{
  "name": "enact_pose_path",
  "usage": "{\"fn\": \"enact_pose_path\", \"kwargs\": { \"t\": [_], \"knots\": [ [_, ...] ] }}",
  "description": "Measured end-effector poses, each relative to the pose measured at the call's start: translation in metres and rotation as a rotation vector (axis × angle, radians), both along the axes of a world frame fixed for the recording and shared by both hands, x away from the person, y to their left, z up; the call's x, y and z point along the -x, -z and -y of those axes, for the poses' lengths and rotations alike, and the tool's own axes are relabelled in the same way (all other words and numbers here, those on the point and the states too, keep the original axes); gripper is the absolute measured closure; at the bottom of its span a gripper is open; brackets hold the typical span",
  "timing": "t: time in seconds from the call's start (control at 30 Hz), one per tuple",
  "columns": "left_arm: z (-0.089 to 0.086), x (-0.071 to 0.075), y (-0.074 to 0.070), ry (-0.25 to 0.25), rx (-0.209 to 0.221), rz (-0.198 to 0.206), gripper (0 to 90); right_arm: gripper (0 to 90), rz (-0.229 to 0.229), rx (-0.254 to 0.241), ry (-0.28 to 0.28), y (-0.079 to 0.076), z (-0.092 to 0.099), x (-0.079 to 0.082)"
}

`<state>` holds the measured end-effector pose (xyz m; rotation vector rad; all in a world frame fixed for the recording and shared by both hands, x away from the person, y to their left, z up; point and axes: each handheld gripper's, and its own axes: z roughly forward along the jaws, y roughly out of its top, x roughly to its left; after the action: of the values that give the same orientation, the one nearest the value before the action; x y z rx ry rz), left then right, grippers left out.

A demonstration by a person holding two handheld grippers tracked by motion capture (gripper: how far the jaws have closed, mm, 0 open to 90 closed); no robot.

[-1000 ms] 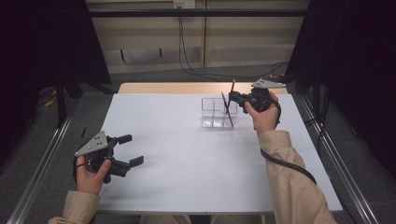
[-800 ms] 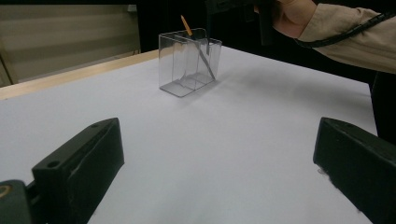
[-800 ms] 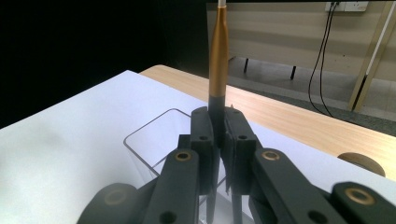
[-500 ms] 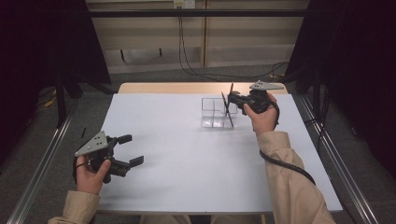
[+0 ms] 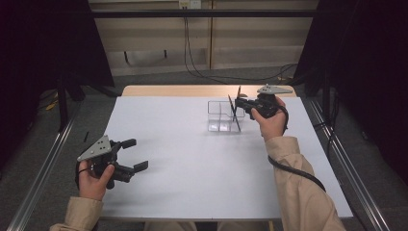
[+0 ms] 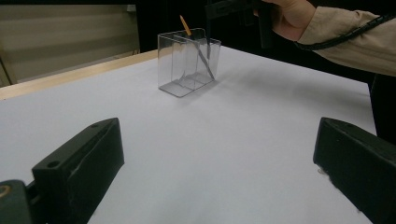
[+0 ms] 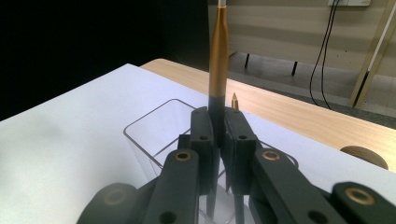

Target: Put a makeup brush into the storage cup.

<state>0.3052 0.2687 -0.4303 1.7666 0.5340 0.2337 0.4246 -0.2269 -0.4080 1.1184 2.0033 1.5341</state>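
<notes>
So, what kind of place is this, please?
Probably a lab or recording set-up, not a home. A white table stands between metal rails on a grey floor, dark curtains hang at both sides, and loose cables run down the back wall.

Beige sleeves (image 5: 298,192), blk jaws.

Right gripper view: gold-and-black pen (image 7: 218,60) runs off the top edge, lower end hidden behind the clamped jaws | second pen (image 7: 235,100): just its tip above a jaw | clear holder (image 7: 154,126): near wall masked by the gripper | left gripper view: right hand (image 6: 293,14) cropped at top.
</notes>
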Motion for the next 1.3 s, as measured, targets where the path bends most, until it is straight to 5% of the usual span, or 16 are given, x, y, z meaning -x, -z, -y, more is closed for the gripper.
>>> {"fn": "enact_pose_path", "kwargs": {
  "t": [0.6, 0.67, 0.93, 1.3],
  "knots": [
    [0.001, 0.000, 0.000, 0.003, 0.000, -0.001, 1.6, 83.1, -0.019, -0.003, -0.017, 0.003, -0.002, 0.003],
    [0.001, -0.001, 0.000, 0.004, -0.002, 0.000, 1.6, 68.1, -0.036, -0.030, -0.015, 0.003, -0.002, 0.003],
    [0.004, -0.002, 0.000, 0.011, -0.006, 0.002, 1.6, 39.5, -0.048, -0.068, -0.010, 0.003, -0.001, 0.006],
    [0.005, -0.003, 0.000, 0.014, -0.002, 0.003, 1.6, 25.0, -0.019, -0.094, -0.022, 0.001, 0.007, 0.013]
  ]
}}
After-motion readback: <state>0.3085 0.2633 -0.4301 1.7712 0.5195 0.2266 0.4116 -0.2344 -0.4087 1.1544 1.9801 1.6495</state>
